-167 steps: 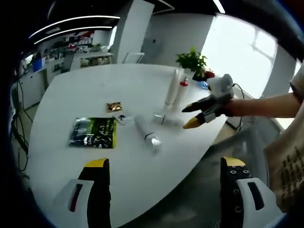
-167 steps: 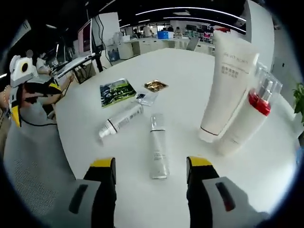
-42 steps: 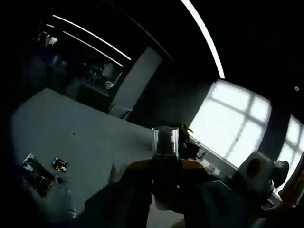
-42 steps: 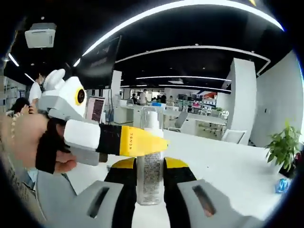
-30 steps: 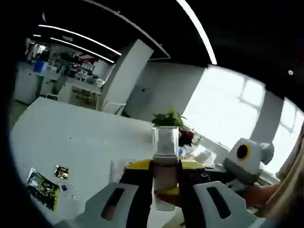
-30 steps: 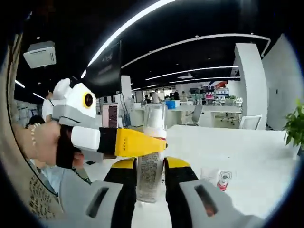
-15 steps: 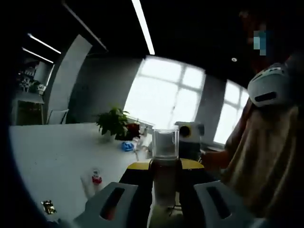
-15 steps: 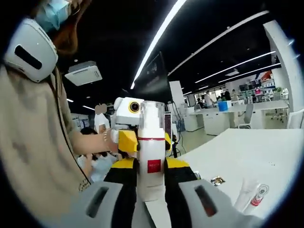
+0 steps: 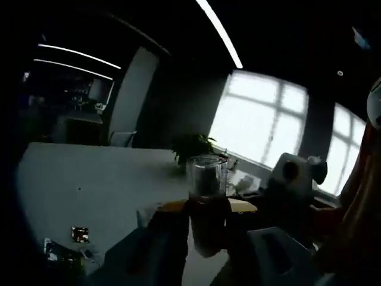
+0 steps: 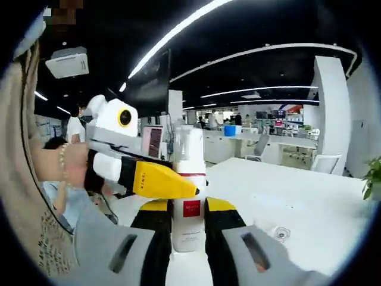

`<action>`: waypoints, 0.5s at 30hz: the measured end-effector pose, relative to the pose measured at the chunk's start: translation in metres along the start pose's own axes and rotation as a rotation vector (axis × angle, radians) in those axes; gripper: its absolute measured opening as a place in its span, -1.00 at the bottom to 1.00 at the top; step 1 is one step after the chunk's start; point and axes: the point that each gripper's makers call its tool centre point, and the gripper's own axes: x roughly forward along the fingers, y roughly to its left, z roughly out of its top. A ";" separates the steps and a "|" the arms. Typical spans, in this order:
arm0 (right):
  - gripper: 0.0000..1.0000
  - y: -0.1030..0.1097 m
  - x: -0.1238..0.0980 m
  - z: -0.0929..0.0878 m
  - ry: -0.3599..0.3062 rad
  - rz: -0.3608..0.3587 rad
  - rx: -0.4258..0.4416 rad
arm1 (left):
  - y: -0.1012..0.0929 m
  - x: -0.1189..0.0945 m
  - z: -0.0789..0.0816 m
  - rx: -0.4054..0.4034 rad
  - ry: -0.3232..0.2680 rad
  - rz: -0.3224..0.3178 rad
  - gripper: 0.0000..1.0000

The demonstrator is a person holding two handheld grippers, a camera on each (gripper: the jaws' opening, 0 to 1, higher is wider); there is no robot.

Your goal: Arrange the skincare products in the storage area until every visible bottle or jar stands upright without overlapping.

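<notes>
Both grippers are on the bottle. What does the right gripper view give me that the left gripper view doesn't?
Right gripper view: it is well lit. The bottle shows a red label, the left gripper lays a yellow jaw across the bottle's neck, and the person's hand grips that tool.

Left gripper view: it is dim, with a potted plant, bright windows and small packets lying on the table.

Both: the bottle stands upright, clamped between that view's own jaws, the right gripper included.

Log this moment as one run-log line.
bottle held off table | right gripper shut on bottle | left gripper shut on bottle
</notes>
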 end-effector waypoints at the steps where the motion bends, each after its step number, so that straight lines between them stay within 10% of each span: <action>1: -0.61 -0.004 0.001 -0.003 -0.006 -0.043 0.018 | 0.001 0.001 -0.001 -0.020 -0.012 0.037 -0.62; 7: -0.60 -0.010 0.002 -0.023 0.016 -0.178 0.013 | 0.007 0.007 -0.017 -0.041 0.001 0.190 -0.68; 15: -0.59 -0.009 -0.009 -0.039 0.014 -0.103 0.015 | 0.000 0.009 -0.036 -0.016 0.084 0.092 -0.69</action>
